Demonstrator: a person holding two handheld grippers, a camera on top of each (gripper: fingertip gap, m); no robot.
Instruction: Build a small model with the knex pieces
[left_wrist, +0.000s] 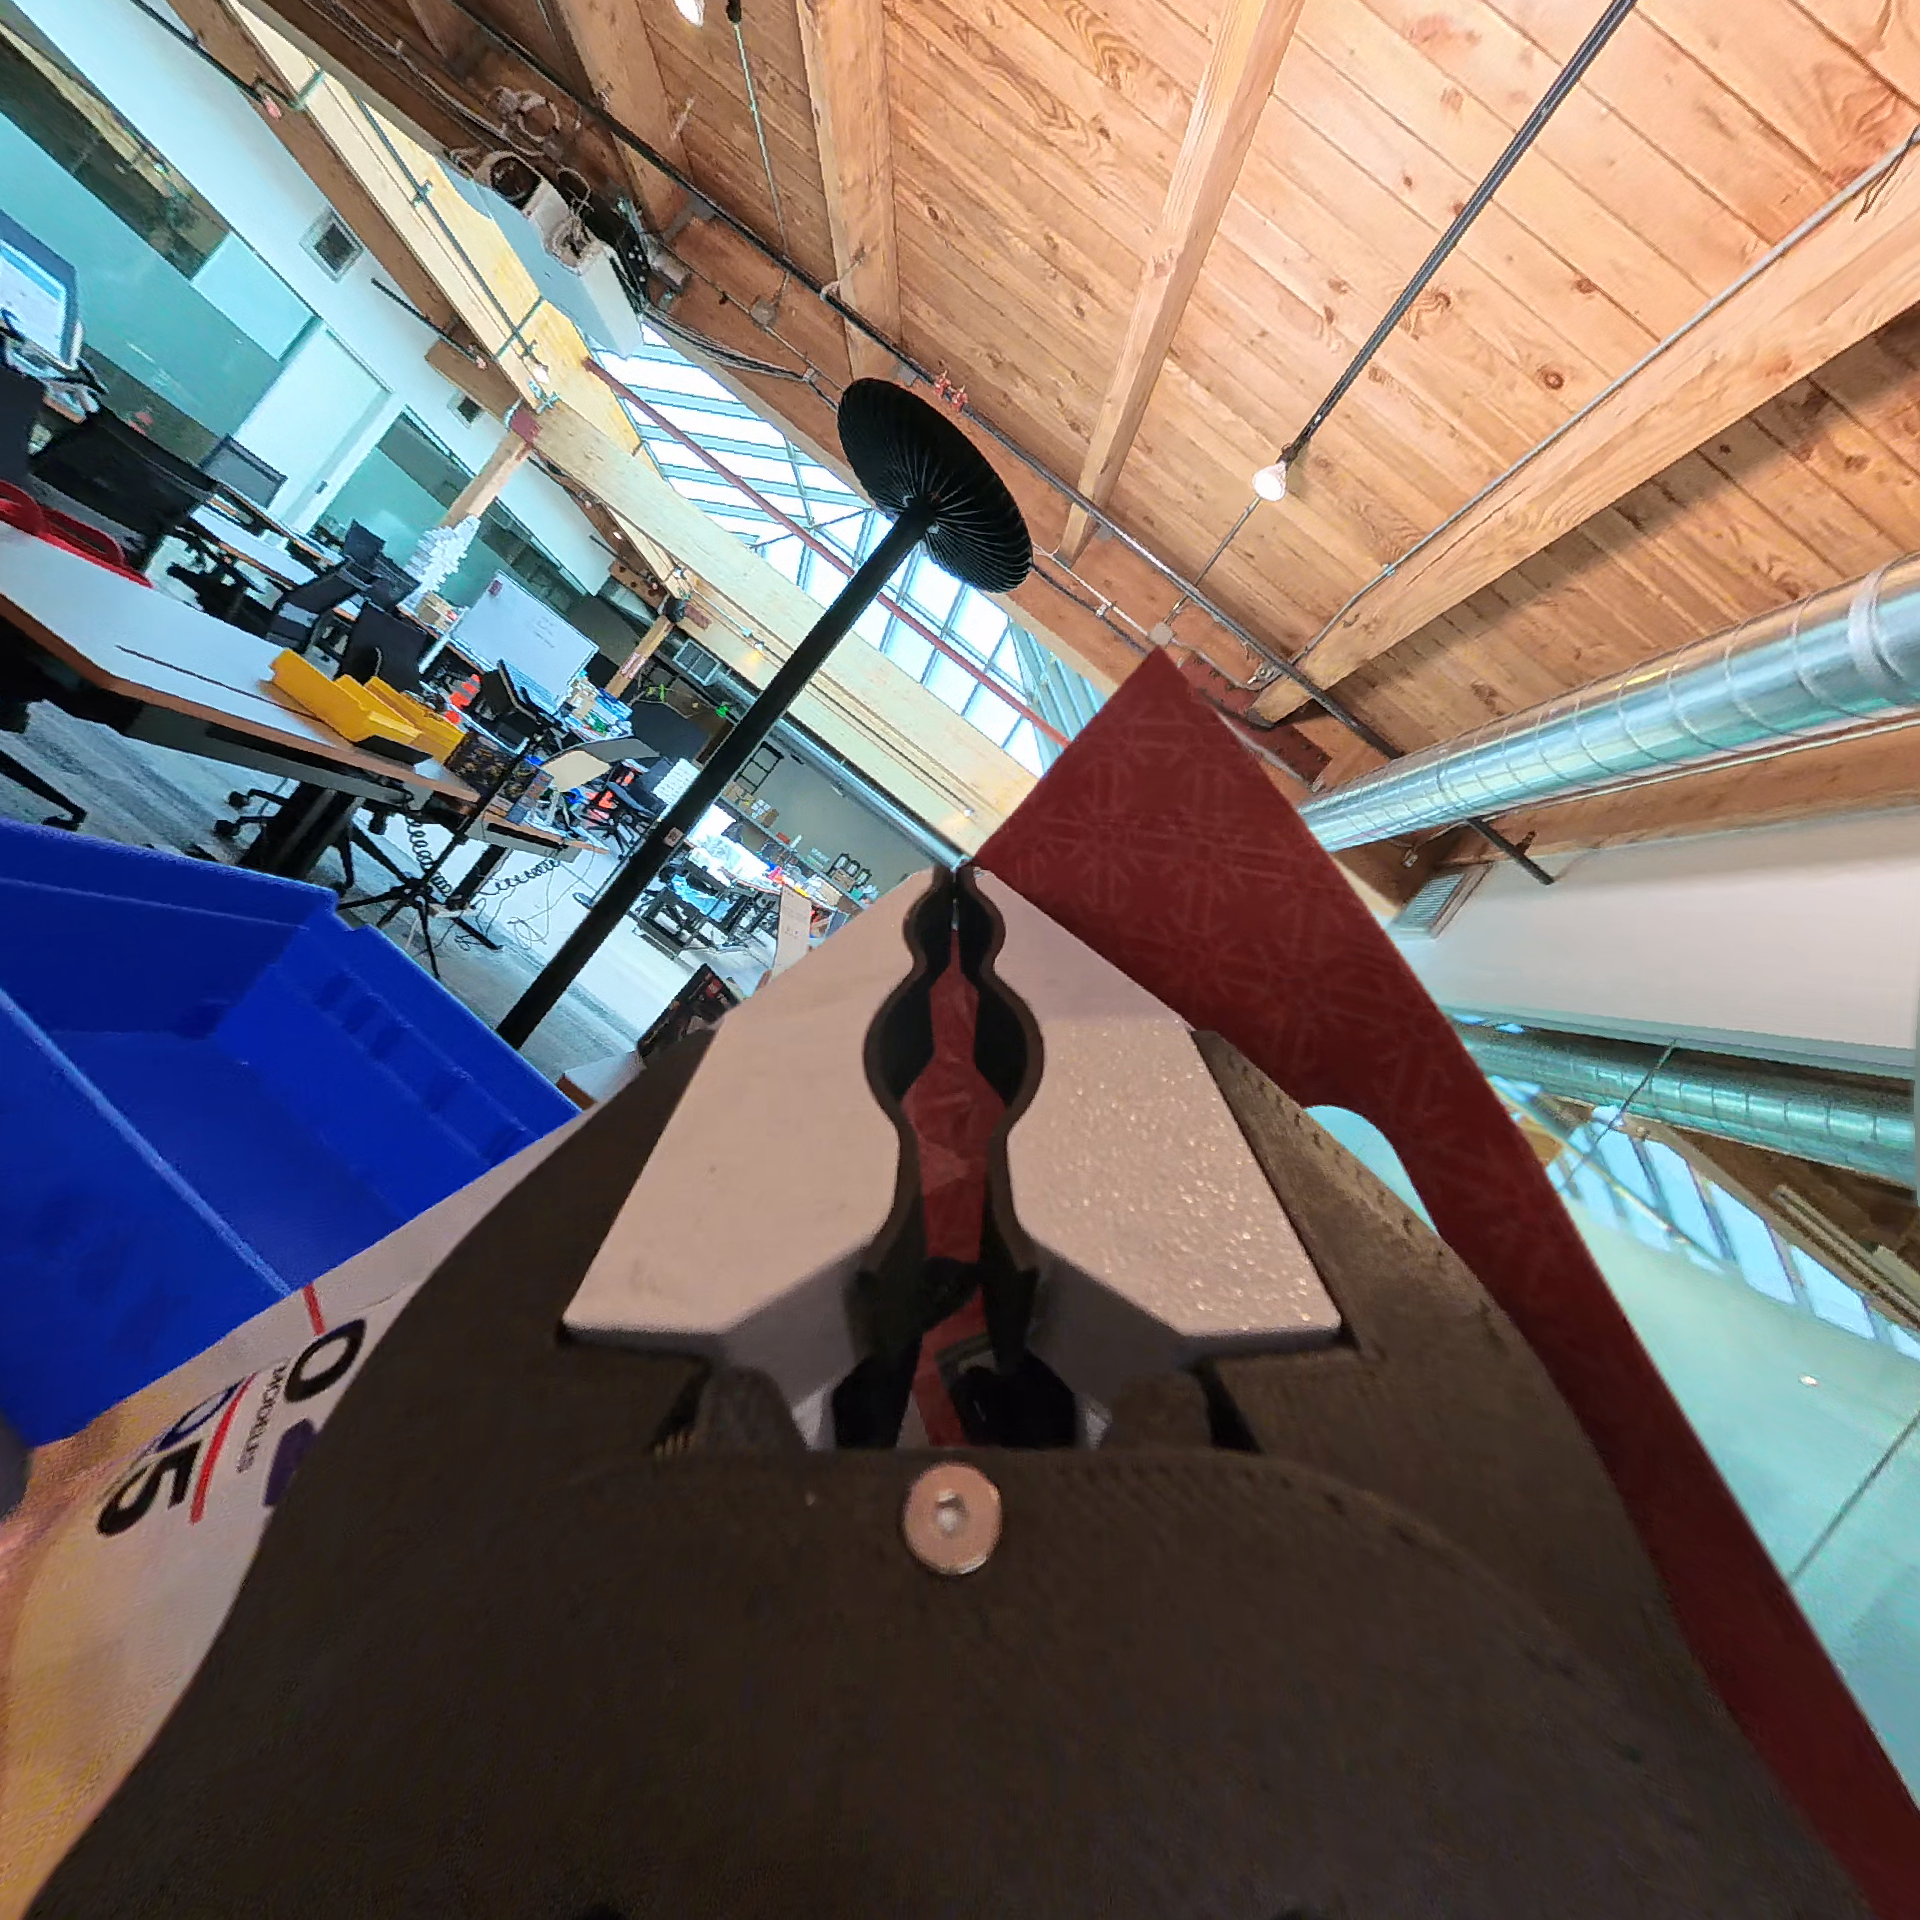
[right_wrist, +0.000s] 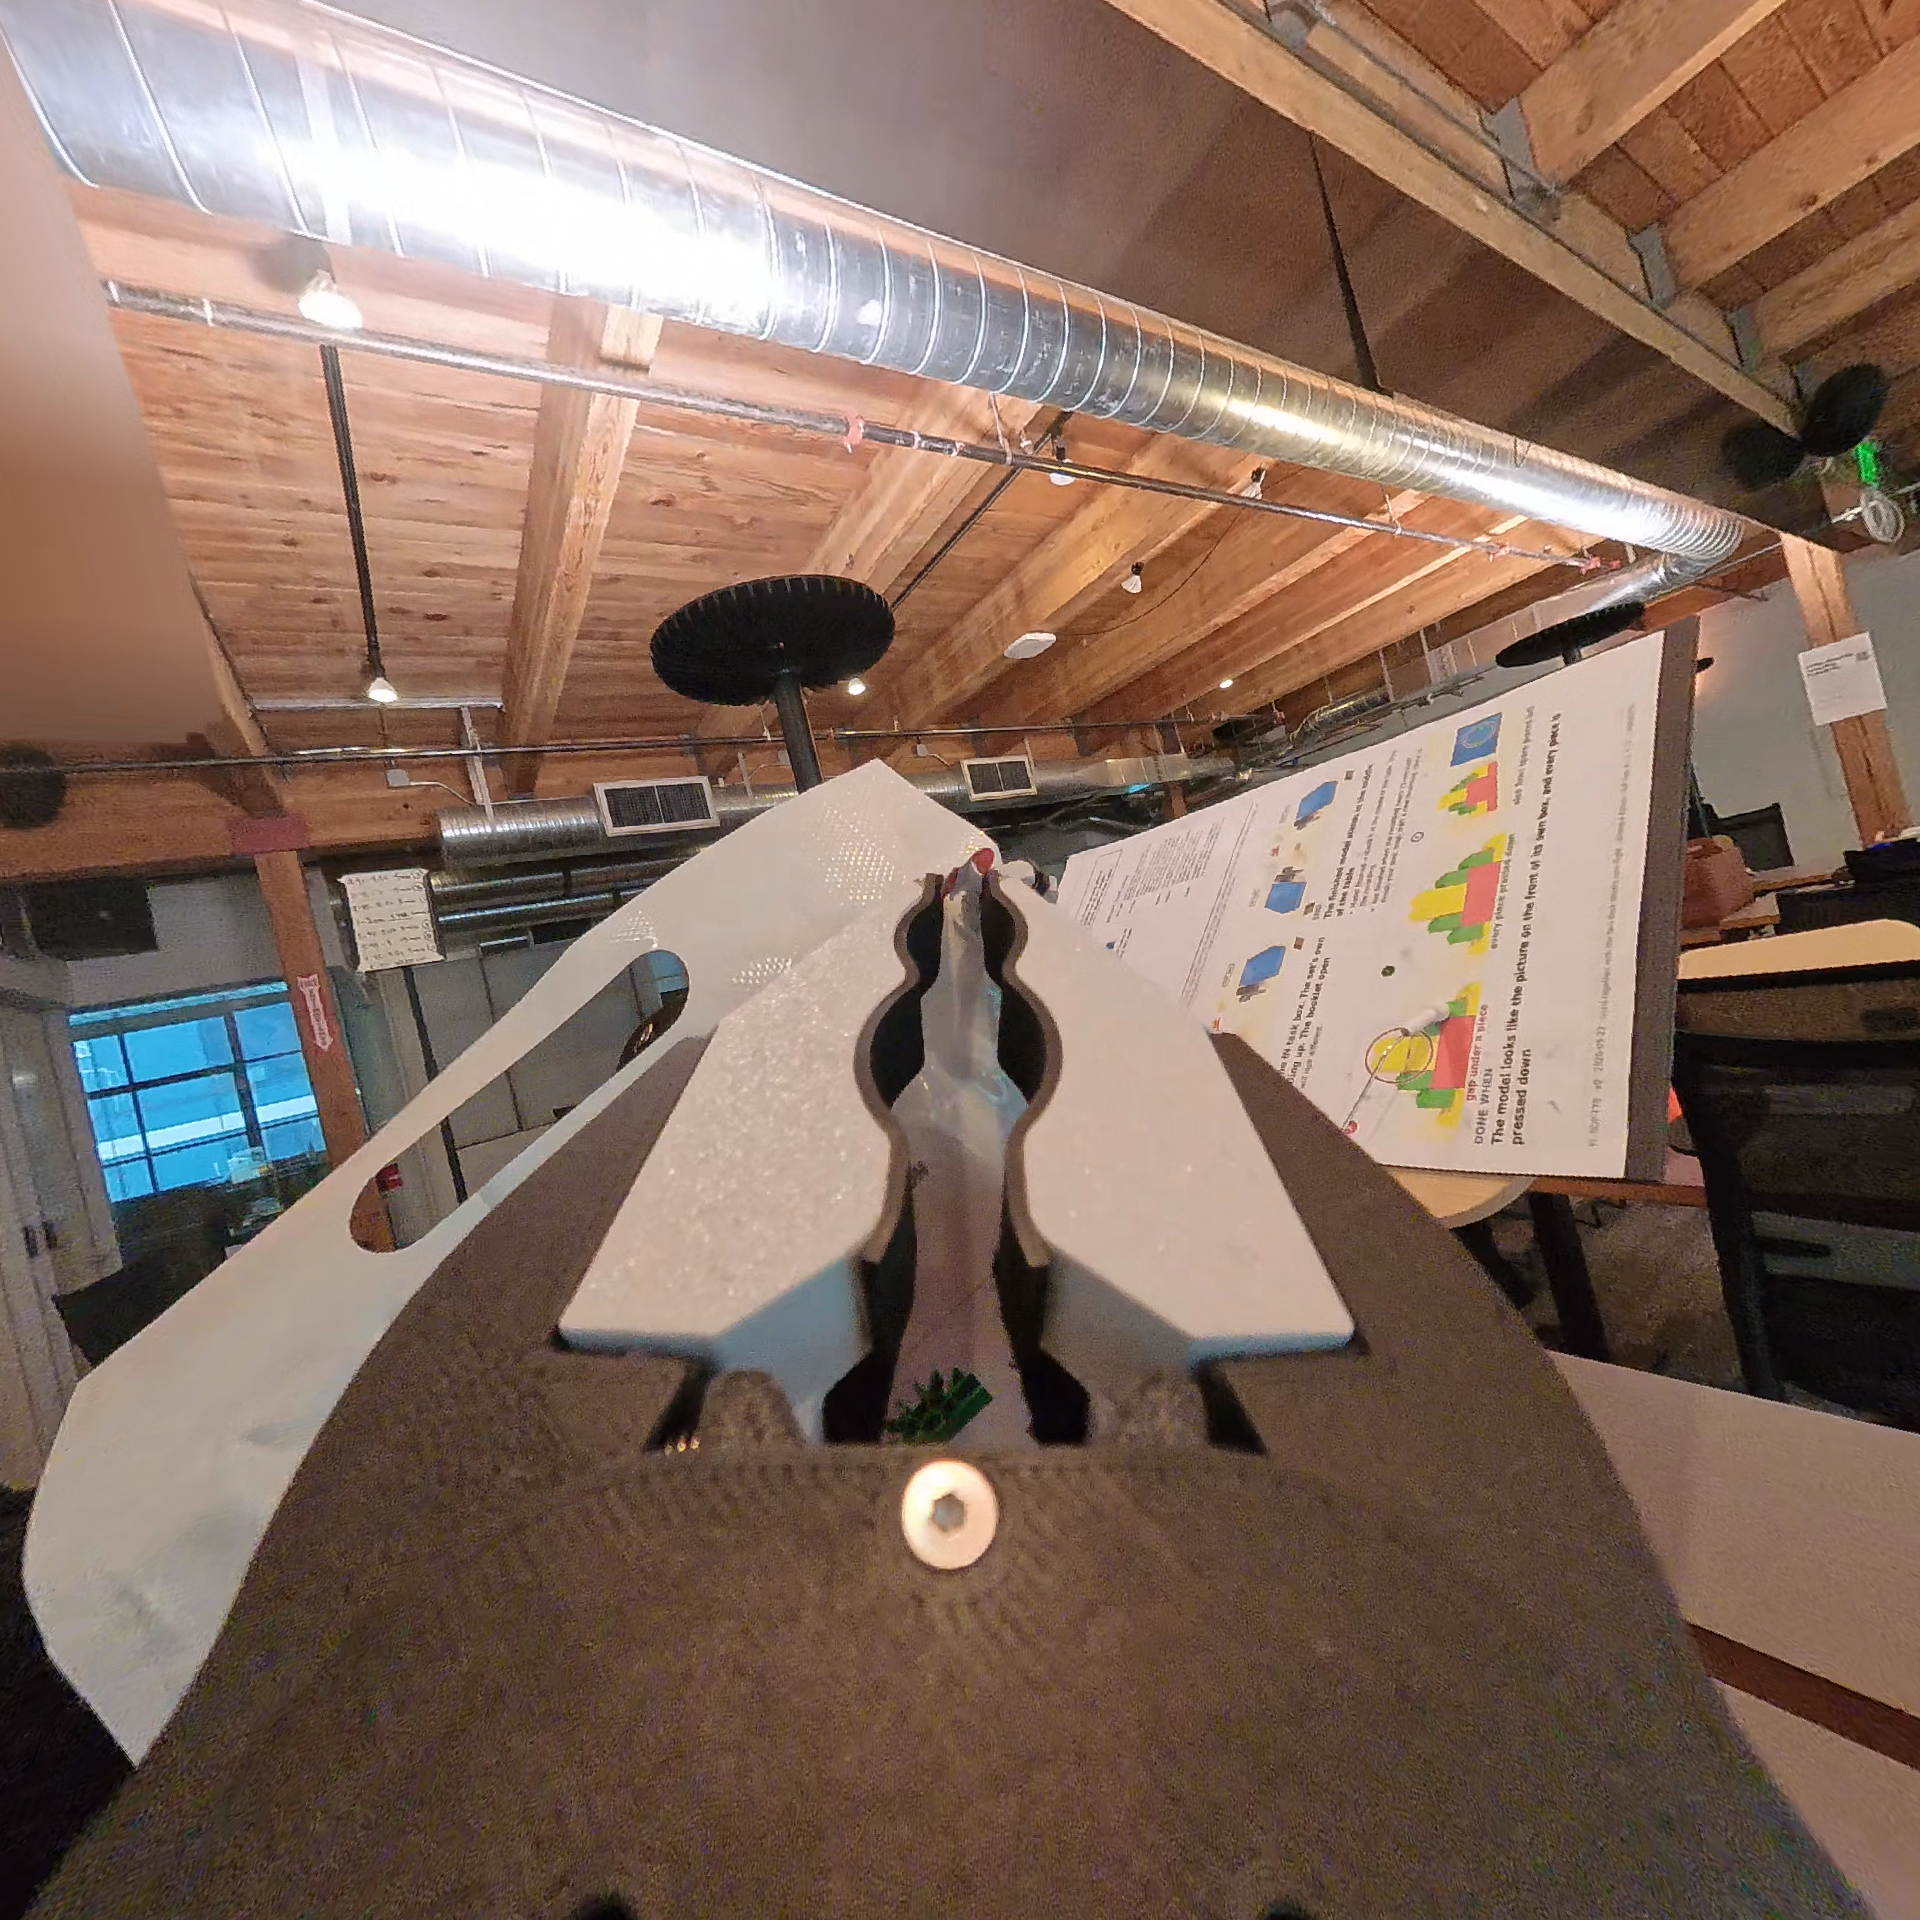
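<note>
Pinching a red patterned sheet (left_wrist: 1247, 935), the left gripper (left_wrist: 956, 883) points ceilingward; the right gripper (right_wrist: 961, 883) clamps a white cut-out sheet (right_wrist: 312, 1195); nothing shows completion

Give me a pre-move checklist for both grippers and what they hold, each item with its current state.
1. Left gripper shut on the red patterned flap: ok.
2. Right gripper shut on the white flap: ok.
3. Both flaps belong to one item: cannot tell.
4. Blue bin clear of the left gripper: ok, beside it, apart.
5. Instruction board clear of the right gripper: ok, farther off.
6. Surface below the grippers clear: cannot tell, both cameras tilt upward.
</note>
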